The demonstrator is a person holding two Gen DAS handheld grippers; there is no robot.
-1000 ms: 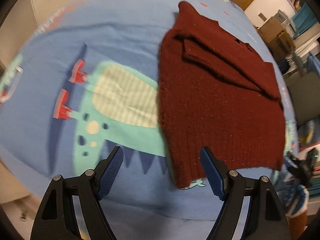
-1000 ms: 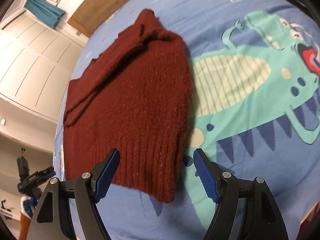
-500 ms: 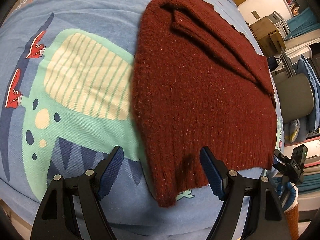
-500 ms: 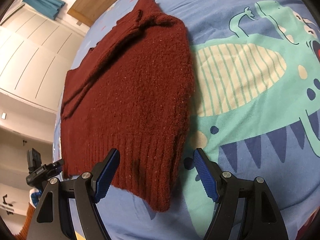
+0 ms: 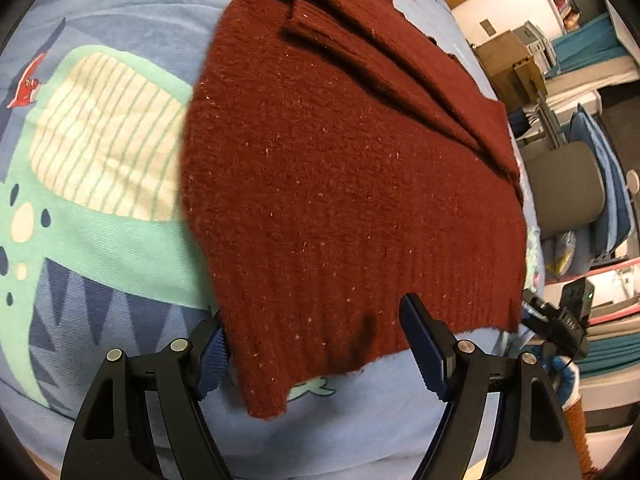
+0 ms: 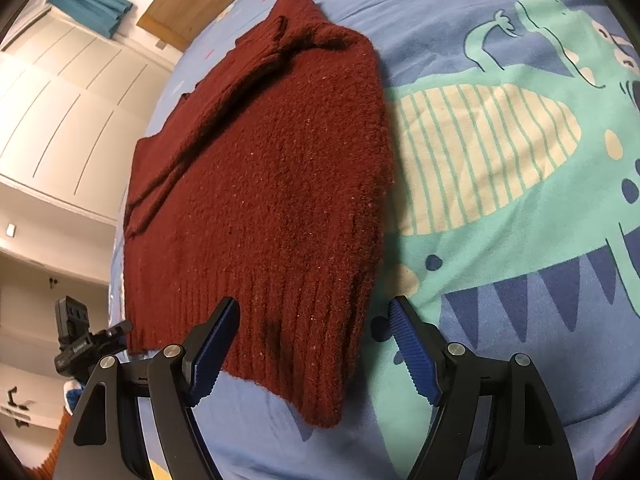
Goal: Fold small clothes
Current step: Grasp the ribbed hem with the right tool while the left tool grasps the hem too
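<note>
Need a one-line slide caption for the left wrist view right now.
Open left gripper straddles the ribbed hem corner of a dark red sweater on a dinosaur-print bedsheet.

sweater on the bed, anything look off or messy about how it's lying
Nothing is damaged. The dark red sweater lies mostly flat on the dinosaur bedspread, but it sits askew, with one ribbed hem corner hanging lower than the rest. A sleeve is folded diagonally across the top.
</note>
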